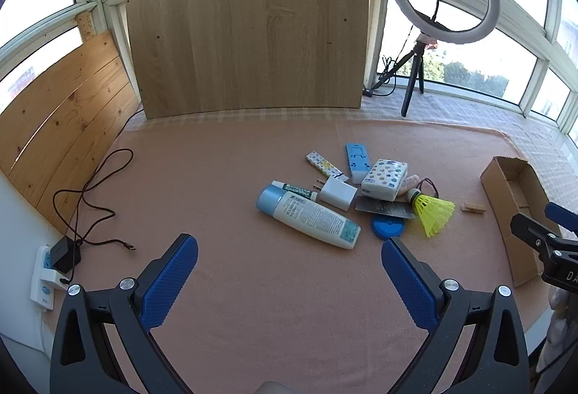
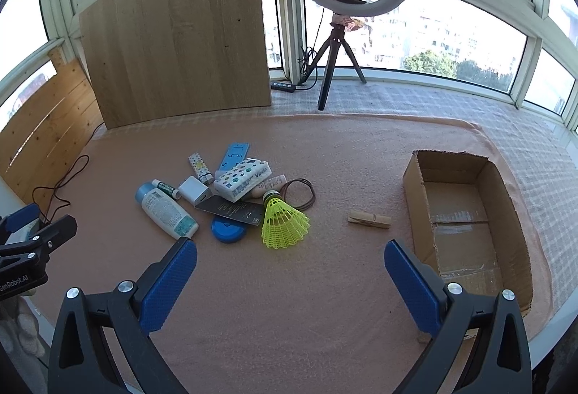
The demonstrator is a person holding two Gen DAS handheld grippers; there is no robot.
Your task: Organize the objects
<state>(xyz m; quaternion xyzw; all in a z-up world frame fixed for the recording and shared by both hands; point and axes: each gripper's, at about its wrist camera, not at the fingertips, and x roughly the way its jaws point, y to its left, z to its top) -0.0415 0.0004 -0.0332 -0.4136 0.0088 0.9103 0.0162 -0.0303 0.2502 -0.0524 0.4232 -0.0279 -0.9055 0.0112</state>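
- Left gripper [image 1: 289, 255] hovers above the surface, blue-padded fingers [image 1: 169, 280] spread wide, nothing between them.
- Right gripper [image 2: 290, 256] sits just as wide, its fingers [image 2: 412, 287] clear of everything and gripping nothing.
- Both point forward, side by side; each one's black frame peeks into the edge of the other's view.

Bare cloth [image 2: 281, 292] before both tools; clutter pile [image 2: 231, 195] and box [image 2: 415, 177] apparently flank it.
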